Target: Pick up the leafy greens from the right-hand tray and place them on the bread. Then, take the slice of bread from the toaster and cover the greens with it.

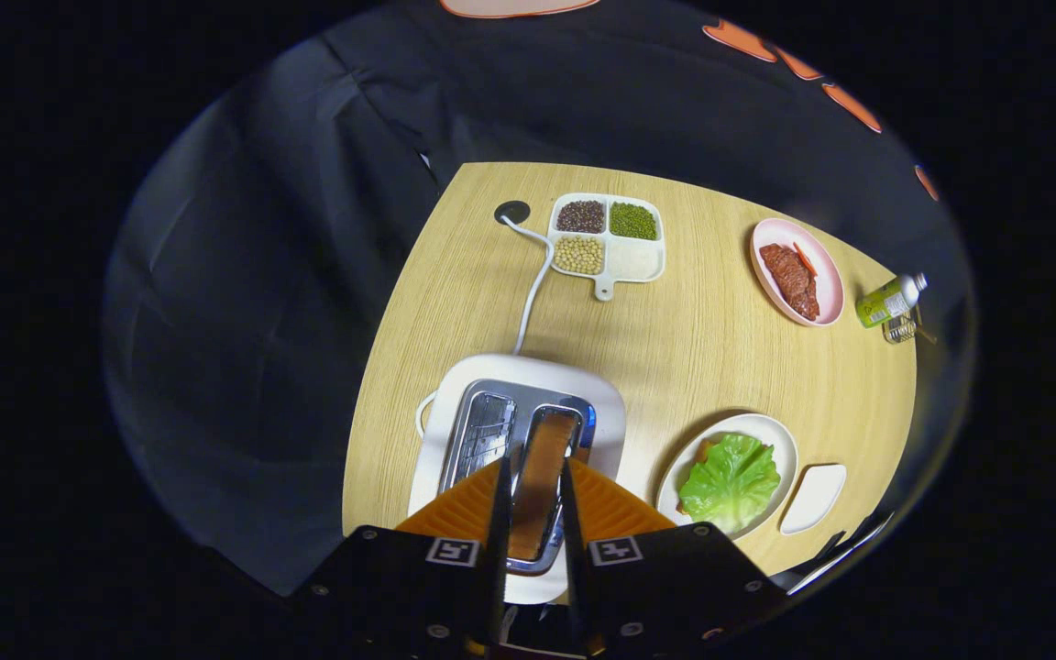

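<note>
Brown bread (542,477) sits in the toaster (528,403) slot at the counter (702,348) near edge, gripper (533,486) jaws part-open astride it, contact unclear. Greens (730,478) lie on the plate (780,435) right of the toaster.

The toaster (528,403) sits on the desk (702,357) just ahead of the hand-held gripper (534,477), its bread slice (542,486) between the fingers, the plate (771,435) holding the leafy greens (730,481) to the right, the divided dish (608,240) beyond.
</note>
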Motion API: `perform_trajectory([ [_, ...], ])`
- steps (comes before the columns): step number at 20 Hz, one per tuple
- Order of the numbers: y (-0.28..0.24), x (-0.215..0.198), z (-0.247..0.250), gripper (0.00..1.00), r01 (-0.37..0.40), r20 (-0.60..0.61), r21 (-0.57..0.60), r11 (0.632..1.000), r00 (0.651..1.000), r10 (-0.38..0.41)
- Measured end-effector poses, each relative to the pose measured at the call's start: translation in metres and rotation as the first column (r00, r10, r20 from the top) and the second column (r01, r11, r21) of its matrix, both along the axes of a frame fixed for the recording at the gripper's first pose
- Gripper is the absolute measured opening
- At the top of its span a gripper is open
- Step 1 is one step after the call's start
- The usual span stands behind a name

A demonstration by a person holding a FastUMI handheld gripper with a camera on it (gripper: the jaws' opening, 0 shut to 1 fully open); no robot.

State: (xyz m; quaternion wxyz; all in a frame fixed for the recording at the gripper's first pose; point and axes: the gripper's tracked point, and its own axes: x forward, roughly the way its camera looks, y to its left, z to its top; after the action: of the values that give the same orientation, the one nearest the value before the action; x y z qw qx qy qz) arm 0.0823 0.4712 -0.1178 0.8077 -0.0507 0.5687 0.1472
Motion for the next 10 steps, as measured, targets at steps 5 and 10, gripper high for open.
perform_trajectory([
  [5, -0.007, -0.001, 0.012, 0.1, 0.037, 0.003, 0.036, 0.999, 0.999, -0.038],
  [10, -0.015, -0.006, 0.058, 0.07, 0.034, 0.049, 0.12, 0.992, 0.998, -0.04],
])
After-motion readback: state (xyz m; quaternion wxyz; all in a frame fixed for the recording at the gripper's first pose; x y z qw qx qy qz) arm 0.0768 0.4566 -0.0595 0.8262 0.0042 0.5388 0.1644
